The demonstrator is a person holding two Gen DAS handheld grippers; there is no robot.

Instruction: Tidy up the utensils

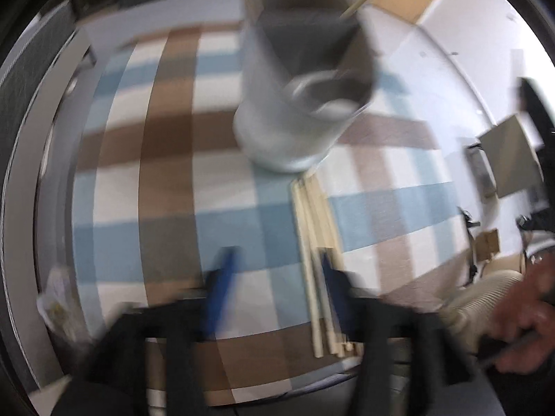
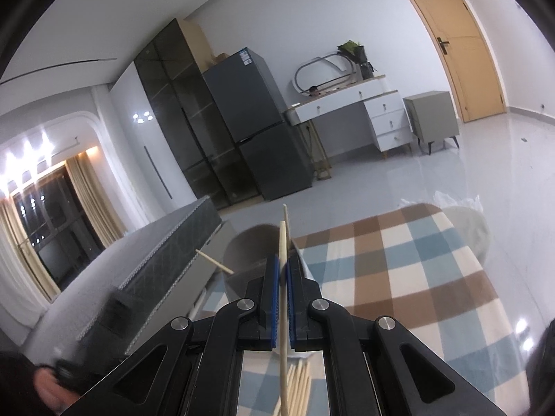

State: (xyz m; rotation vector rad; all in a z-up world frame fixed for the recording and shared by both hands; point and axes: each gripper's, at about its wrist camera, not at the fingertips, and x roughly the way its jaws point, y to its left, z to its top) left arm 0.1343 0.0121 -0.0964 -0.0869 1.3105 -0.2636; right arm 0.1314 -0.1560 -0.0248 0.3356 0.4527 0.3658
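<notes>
The left wrist view is blurred. It looks down on a grey utensil holder (image 1: pixel 277 111) with a chopstick (image 1: pixel 364 0) leaning out of it and something metal (image 1: pixel 319 93) inside. Pale wooden chopsticks (image 1: pixel 312 235) lie bundled on the plaid cloth just below the holder. My left gripper (image 1: pixel 277 280) is open above the cloth, its right finger (image 1: pixel 334 287) over the bundle's edge and nothing pressed between the pads. My right gripper (image 2: pixel 284 267) is shut on chopsticks (image 2: pixel 283 239) that point up and forward, just in front of the holder (image 2: pixel 246 253).
The plaid tablecloth (image 2: pixel 399 270) covers the table, and more chopsticks (image 2: pixel 298 384) lie under the right gripper. A person's hand (image 1: pixel 520 326) is at the lower right edge. A white plastic bag (image 2: pixel 464 222) sits past the table's far right corner, and a grey padded bench (image 2: pixel 163 256) stands left of it.
</notes>
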